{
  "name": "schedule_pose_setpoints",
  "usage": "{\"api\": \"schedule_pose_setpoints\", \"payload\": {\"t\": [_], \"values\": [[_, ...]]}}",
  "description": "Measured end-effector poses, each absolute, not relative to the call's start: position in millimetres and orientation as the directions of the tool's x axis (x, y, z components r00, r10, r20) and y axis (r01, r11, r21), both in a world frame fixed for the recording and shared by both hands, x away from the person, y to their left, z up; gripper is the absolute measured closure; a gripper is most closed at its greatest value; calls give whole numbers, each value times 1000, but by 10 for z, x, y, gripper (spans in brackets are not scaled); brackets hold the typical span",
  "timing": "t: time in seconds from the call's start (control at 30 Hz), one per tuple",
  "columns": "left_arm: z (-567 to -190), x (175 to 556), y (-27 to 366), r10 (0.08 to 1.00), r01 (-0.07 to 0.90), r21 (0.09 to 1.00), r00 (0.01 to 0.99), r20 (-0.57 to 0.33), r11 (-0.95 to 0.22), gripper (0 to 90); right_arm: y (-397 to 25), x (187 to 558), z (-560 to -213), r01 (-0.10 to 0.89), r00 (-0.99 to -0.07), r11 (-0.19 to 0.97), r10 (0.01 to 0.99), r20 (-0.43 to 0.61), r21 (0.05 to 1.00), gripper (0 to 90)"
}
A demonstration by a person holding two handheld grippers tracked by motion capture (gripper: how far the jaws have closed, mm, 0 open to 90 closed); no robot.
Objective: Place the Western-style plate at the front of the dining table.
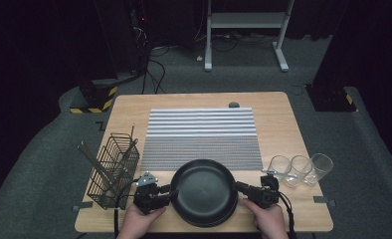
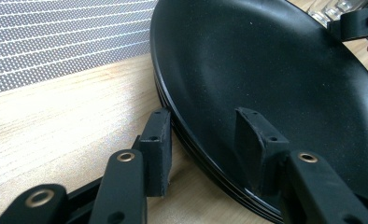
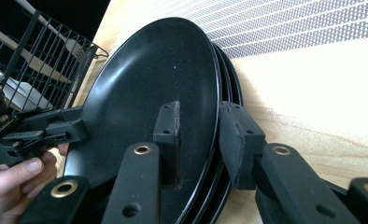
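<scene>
Left gripper view has the left gripper (image 2: pixel 203 140) spread wide, its jaws straddling the rim of the stacked black plates (image 2: pixel 275 88) without pinching: one pad sits outside on the wood, the other inside the top plate. The right gripper (image 3: pixel 198 140) straddles the opposite rim, jaws parted, one pad resting against the top plate's inner face. The stack sits at the table's (image 1: pixel 283 124) near edge, just below the striped mat (image 1: pixel 201 137). A wire basket (image 1: pixel 112 169) at left holds utensils; three empty glasses (image 1: pixel 300 169) stand at right.
</scene>
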State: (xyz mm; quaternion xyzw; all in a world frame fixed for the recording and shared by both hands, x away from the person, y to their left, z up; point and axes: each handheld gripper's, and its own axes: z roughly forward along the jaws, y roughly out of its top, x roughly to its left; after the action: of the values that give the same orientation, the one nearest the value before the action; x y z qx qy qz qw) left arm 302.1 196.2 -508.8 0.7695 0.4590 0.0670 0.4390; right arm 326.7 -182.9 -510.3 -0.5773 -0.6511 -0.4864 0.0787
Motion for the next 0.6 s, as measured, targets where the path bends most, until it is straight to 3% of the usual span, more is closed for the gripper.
{"api": "schedule_pose_setpoints", "payload": {"t": [0.6], "values": [[-5049,3013,1940,778,643,739,564,-277,-203,588,-1724,3345,-5105,822,-328,-134,683,652,554,715]]}}
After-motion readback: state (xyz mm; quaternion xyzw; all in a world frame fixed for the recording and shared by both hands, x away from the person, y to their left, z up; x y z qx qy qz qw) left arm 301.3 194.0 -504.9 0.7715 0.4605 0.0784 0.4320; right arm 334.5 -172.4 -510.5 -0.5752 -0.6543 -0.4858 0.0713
